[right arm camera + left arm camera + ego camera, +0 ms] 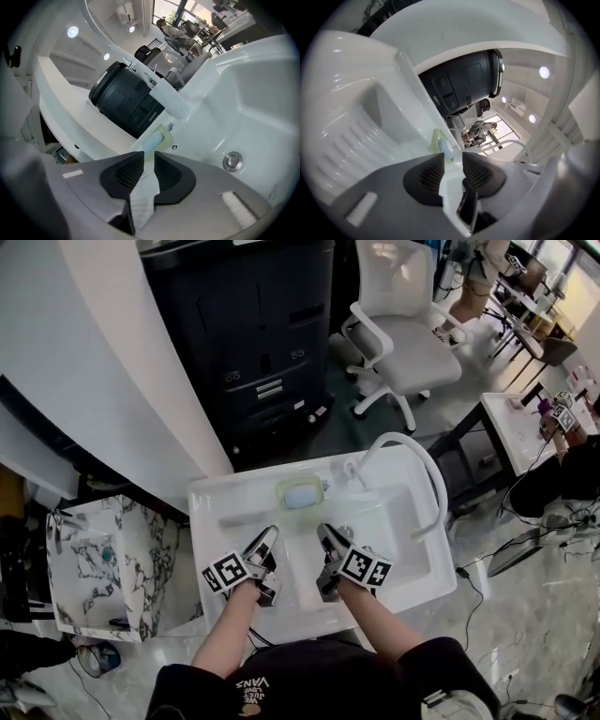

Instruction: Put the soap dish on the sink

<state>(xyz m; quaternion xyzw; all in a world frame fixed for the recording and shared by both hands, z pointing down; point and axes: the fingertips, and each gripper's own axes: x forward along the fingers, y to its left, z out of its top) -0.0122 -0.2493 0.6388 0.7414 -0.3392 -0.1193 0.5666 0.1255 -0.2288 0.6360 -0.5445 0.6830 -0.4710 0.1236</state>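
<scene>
A pale green soap dish [302, 493] with a light blue bar of soap in it rests on the back ledge of the white sink [394, 526], just left of the curved white faucet [427, 474]. Both grippers hover over the basin's near side, apart from the dish. My left gripper [269, 542] and right gripper [325, 538] point toward it, jaws nearly together with nothing between them. In the left gripper view the soap dish [443, 146] shows just beyond the left gripper [453, 157]. In the right gripper view the soap dish [154, 139] lies beyond the right gripper [149, 157], and the drain [232, 161] is to the right.
Behind the sink stands a tall black cabinet [262, 334], with a white office chair [403, 343] to its right. A marble-patterned box [94, 563] sits left of the sink. A white desk [525, 427] and floor cables lie to the right.
</scene>
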